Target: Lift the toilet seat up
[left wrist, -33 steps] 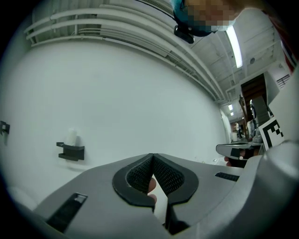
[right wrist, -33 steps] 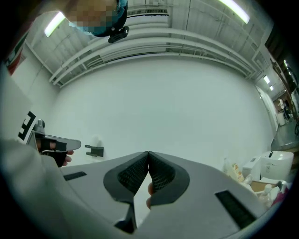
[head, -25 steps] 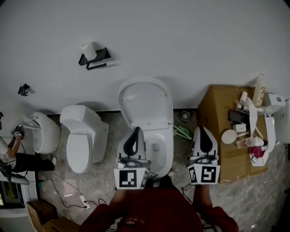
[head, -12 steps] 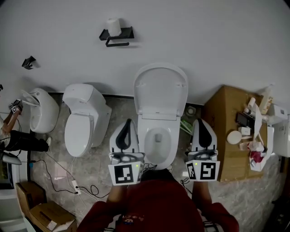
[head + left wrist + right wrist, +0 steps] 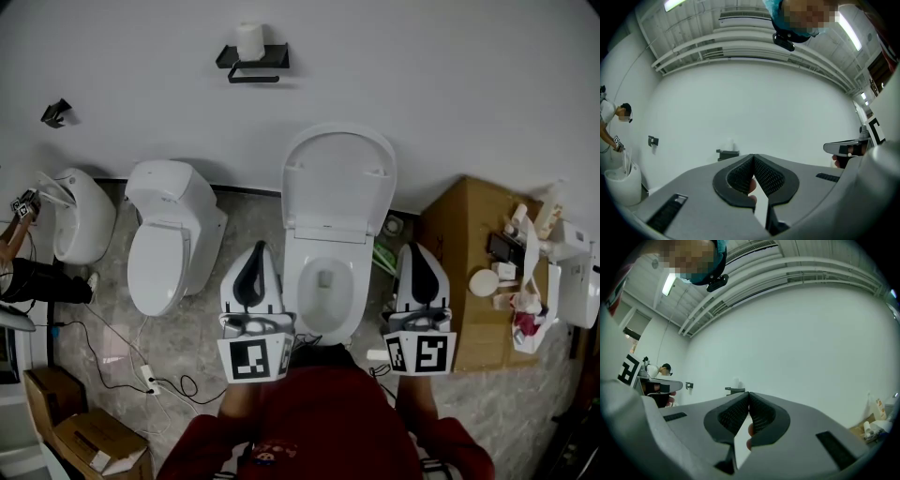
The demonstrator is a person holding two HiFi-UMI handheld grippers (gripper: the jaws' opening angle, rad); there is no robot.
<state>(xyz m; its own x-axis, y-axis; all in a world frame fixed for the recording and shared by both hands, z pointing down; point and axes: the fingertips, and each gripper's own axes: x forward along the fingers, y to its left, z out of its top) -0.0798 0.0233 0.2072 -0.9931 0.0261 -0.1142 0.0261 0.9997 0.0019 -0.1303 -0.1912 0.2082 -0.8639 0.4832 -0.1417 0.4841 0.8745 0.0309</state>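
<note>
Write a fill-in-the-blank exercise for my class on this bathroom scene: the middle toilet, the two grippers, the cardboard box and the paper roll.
1. The lid of the middle toilet stands ____.
2. The left gripper and the right gripper have shut jaws that hold ____.
3. In the head view, the cardboard box stands to the ____ of that toilet.
4. The paper roll sits on a holder fixed to the ____.

Missing words: raised; nothing; right; wall.

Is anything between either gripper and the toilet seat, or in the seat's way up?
Nothing visible. The left gripper and right gripper flank the bowl, both shut and empty. The seat appears to lie down on it; behind it only the raised lid leans at the wall.
</note>
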